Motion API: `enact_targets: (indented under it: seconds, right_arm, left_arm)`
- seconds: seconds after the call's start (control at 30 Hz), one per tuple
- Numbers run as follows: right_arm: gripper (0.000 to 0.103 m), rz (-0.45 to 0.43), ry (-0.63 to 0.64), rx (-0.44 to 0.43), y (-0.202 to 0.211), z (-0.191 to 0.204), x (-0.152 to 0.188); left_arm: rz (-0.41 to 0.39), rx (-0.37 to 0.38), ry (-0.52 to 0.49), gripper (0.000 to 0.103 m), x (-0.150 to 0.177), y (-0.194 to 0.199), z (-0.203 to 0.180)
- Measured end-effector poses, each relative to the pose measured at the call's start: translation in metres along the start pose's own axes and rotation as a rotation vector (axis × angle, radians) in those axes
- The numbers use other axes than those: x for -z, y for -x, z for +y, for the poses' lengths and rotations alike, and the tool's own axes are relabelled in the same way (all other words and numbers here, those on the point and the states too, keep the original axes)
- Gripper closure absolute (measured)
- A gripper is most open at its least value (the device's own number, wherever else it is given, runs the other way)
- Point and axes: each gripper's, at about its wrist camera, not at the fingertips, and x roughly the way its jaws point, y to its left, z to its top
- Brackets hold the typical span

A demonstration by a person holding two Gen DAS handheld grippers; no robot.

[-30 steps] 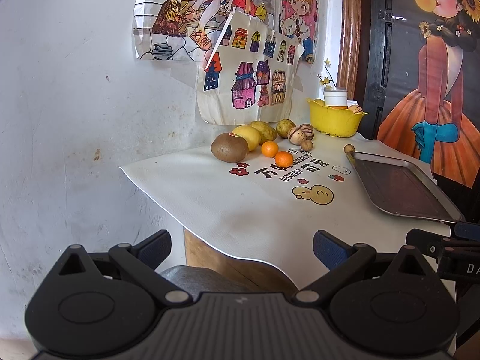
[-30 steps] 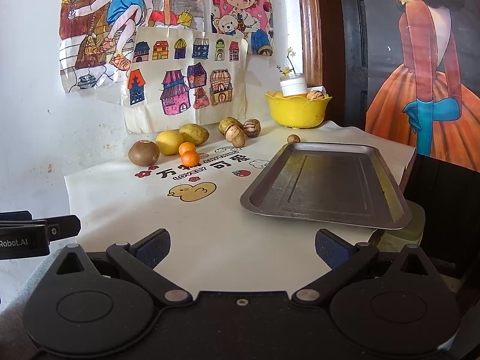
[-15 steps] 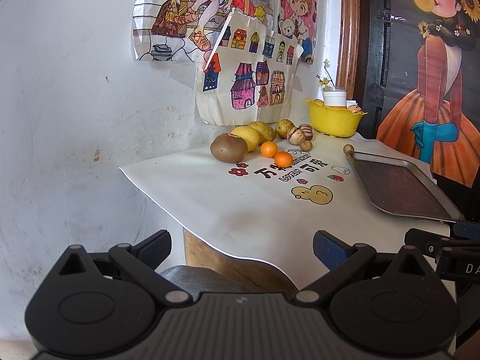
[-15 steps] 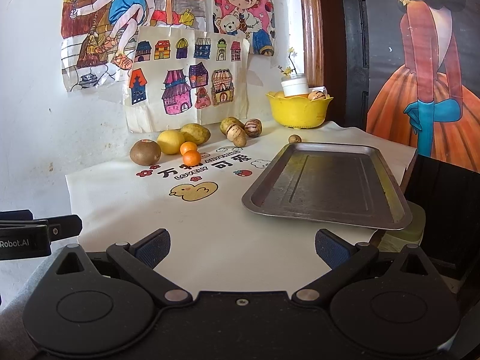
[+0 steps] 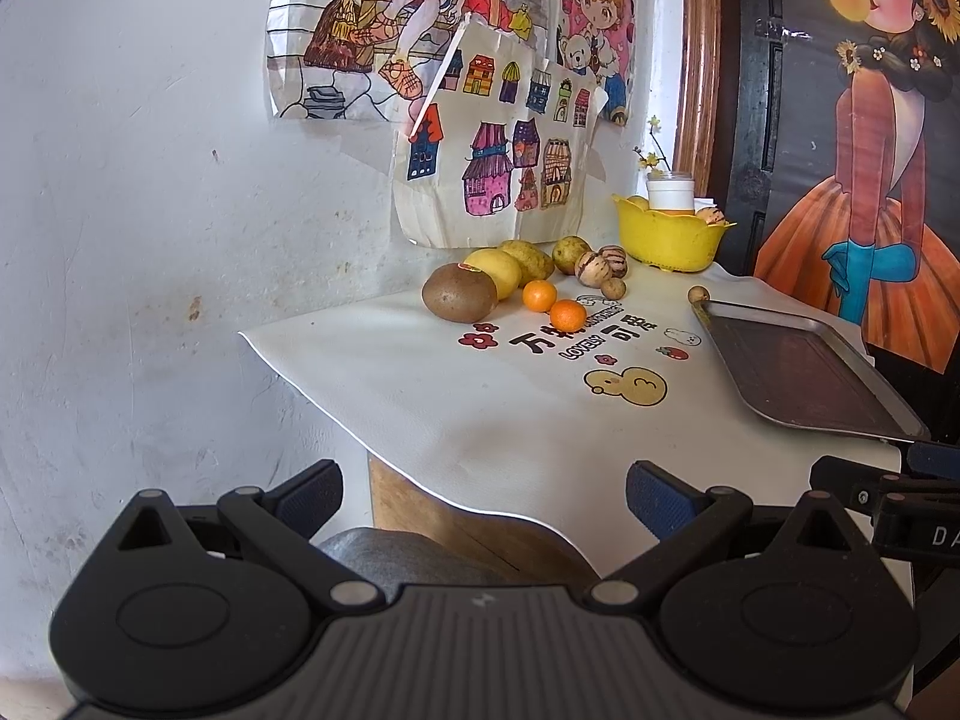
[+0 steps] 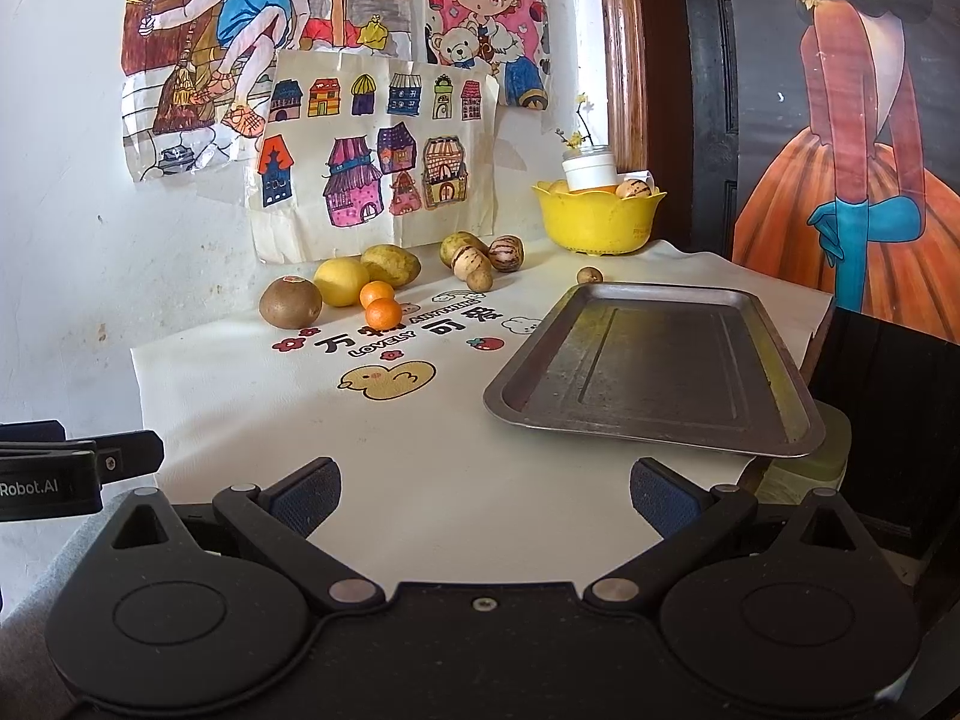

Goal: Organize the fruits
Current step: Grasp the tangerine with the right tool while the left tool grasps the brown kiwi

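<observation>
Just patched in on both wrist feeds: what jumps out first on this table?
The loose fruit along the back wall: a brown kiwi, a yellow lemon and two small oranges bunched together. To their right lies an empty metal tray, its near end overhanging the table edge. A yellow bowl sits in the far right corner.

Dull, stained metal tray (image 6: pixel 654 366); glossy yellow plastic bowl (image 6: pixel 600 219); smooth matt tablecloth (image 6: pixel 420 480).

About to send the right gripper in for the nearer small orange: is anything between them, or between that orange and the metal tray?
Nothing visible. Only bare printed cloth lies between the open right gripper and the nearer small orange, and between that orange and the empty metal tray.
</observation>
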Motion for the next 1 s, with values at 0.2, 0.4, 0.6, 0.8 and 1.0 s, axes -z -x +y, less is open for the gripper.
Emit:
enact_targets:
  seconds: [0.2, 0.4, 0.6, 0.8, 1.0]
  right_arm:
    - [0.0, 0.002, 0.0, 0.0, 0.0, 0.0, 0.0]
    - [0.0, 0.011, 0.005, -0.006, -0.005, 0.001, 0.0]
    - [0.0, 0.005, 0.059, -0.033, -0.011, -0.002, -0.013]
    - [0.0, -0.005, 0.157, -0.111, -0.027, 0.0, -0.042]
    - [0.0, 0.013, 0.216, -0.207, -0.054, 0.003, -0.075]
  left_arm:
    - [0.003, -0.003, 0.001, 0.0, 0.001, -0.001, 0.001]
    - [0.013, -0.011, 0.002, 0.0, 0.001, -0.003, 0.002]
    - [0.029, -0.029, -0.001, 0.0, -0.009, -0.012, 0.004]
    - [0.037, -0.064, -0.022, 0.0, -0.028, -0.027, 0.008]
    - [0.047, -0.094, -0.04, 0.0, -0.049, -0.048, 0.014]
